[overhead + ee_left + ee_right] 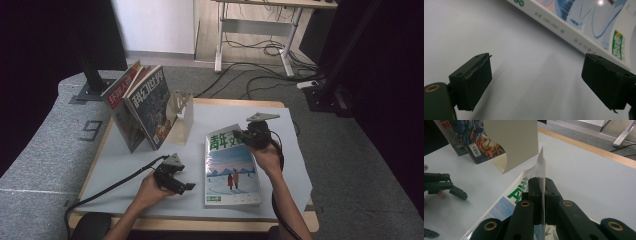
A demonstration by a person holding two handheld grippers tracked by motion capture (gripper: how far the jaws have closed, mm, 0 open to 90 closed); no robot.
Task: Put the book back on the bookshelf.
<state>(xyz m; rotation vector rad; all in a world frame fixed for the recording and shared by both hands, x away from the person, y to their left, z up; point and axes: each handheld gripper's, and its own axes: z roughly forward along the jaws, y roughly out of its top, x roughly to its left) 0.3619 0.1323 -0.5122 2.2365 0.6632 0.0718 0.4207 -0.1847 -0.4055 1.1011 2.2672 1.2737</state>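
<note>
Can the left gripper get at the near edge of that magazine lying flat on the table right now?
Probably yes. The left gripper is open, low over the table beside the magazine, with bare surface between them. The right gripper pinches the cover's far corner, away from that edge.

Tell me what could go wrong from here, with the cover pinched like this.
The right tool grips only the magazine cover's top corner, so lifting further could crease or tear it. The left tool is open beside the spine, not holding it, so the magazine may slide toward the table edge.
</note>
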